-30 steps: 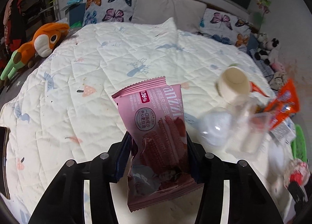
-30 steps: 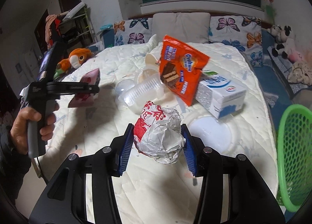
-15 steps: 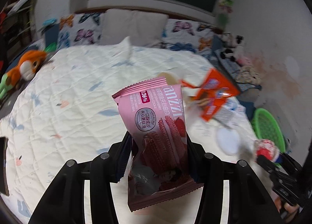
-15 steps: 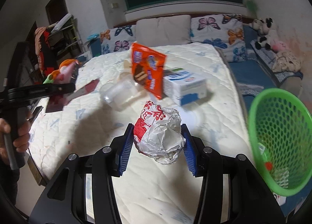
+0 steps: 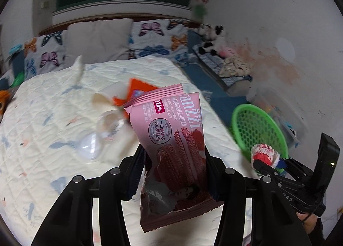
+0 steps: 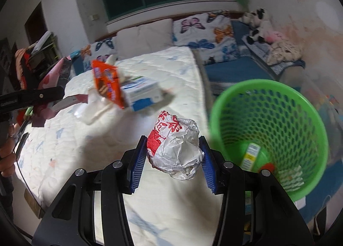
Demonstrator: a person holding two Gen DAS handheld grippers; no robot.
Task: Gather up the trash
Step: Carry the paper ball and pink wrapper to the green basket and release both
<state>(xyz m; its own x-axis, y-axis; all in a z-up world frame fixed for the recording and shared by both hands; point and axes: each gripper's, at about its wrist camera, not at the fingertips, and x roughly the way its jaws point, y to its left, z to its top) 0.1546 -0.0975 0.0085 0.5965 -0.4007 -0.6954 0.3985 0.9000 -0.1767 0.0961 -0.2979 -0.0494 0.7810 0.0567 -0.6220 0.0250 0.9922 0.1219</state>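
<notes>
The left tool [image 5: 174, 166] pinches one pink wrapper [image 5: 171, 138] at its lower part, held above the bed [image 5: 42, 138]. I judge it very light, thin and slippery, so a grip across the flat middle is safer than at the torn bottom edge. Further right, the right tool [image 6: 174, 160] is pressed on one paper ball [image 6: 175, 151], near the rim of the green basket [image 6: 310, 117] that stands beside the bed. The ball looks light and soft; it crushes easily, so squeezing its widest part should hold it. On the bed I count one orange wrapper [image 6: 108, 84], one white carton [image 6: 142, 92] and at least one clear cup [image 5: 107, 125]; the blur hides more. The basket already has a few pieces inside, which I cannot count exactly.
</notes>
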